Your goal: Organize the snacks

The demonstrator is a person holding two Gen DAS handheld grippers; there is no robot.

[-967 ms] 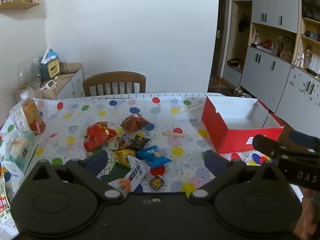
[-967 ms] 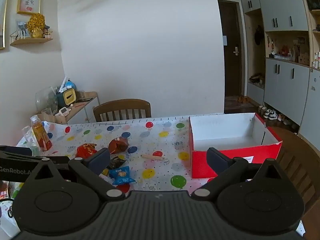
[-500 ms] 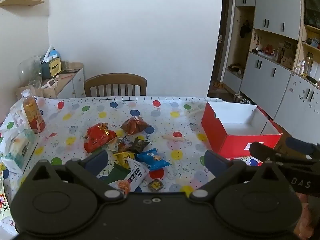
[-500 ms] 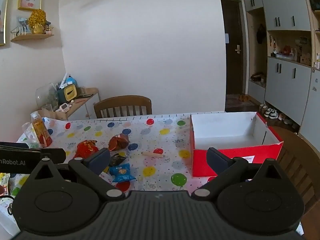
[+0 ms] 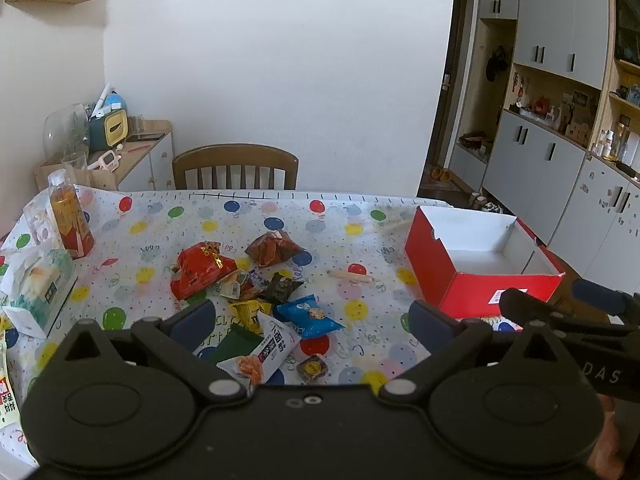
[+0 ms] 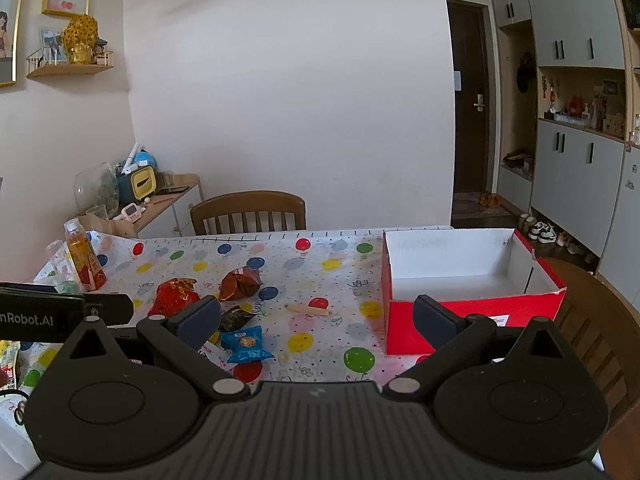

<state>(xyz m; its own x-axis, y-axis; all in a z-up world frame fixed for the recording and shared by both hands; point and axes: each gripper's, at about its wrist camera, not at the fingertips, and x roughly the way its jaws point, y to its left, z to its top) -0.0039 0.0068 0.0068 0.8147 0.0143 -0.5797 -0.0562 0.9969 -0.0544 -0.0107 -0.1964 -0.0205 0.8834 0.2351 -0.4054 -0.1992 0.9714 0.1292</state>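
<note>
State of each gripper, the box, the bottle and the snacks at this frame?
Left gripper: open, holding nothing.
Right gripper: open, holding nothing.
Red box: open-topped, empty.
Bottle: upright, capped.
Snacks: loose pile on the tablecloth, none boxed.

Balloon-print table [image 5: 160, 216] carries snack packets [image 5: 248, 292], red box [image 5: 476, 264]

Soft daylight, sharp, curved edges (fisheye)

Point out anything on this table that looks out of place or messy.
Loose snack packets lie jumbled mid-table, among them a red foil bag and a blue cookie packet, while the red cardboard box beside them holds no snacks.
</note>
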